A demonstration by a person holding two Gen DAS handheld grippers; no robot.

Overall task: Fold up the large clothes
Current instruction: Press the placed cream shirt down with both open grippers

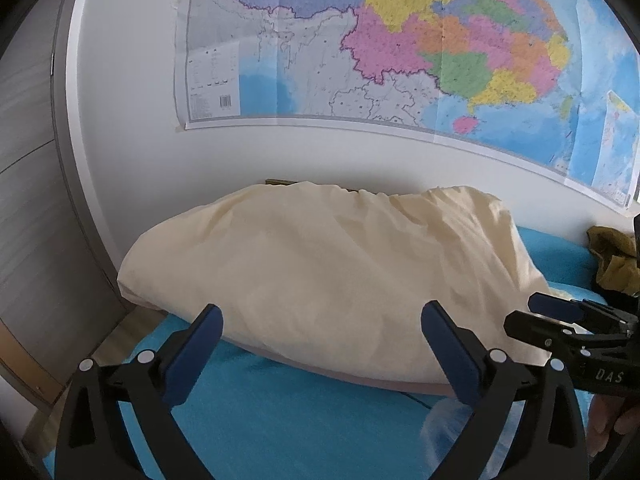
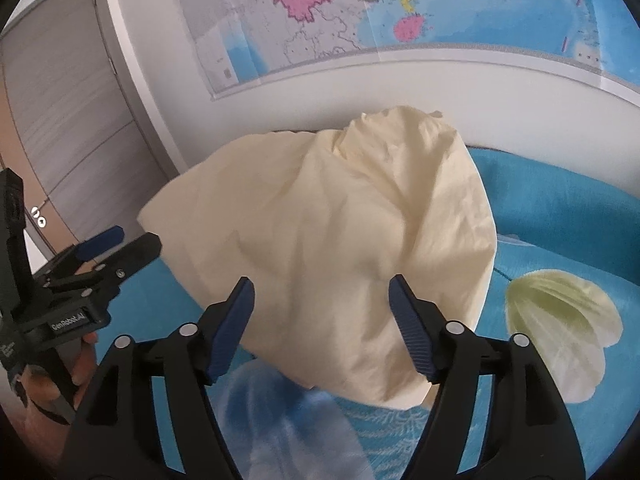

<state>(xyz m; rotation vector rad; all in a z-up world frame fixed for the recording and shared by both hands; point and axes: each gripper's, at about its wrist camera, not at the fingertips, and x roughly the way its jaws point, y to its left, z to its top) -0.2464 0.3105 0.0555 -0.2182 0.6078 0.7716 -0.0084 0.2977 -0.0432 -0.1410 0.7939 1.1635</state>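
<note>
A cream pillow (image 1: 328, 276) lies on a blue bed sheet (image 1: 280, 420) against the white wall; it also shows in the right wrist view (image 2: 340, 248). An olive-green garment (image 1: 612, 260) lies bunched at the far right, partly hidden. My left gripper (image 1: 322, 320) is open and empty, just in front of the pillow. My right gripper (image 2: 322, 292) is open and empty, over the pillow's near edge. The right gripper also shows at the right edge of the left wrist view (image 1: 536, 312), the left gripper at the left of the right wrist view (image 2: 132, 240).
A large colourful map (image 1: 400, 48) hangs on the wall above the bed. A grey wardrobe (image 1: 36, 200) stands at the left. The sheet (image 2: 560, 220) has a pale flower print (image 2: 560, 328).
</note>
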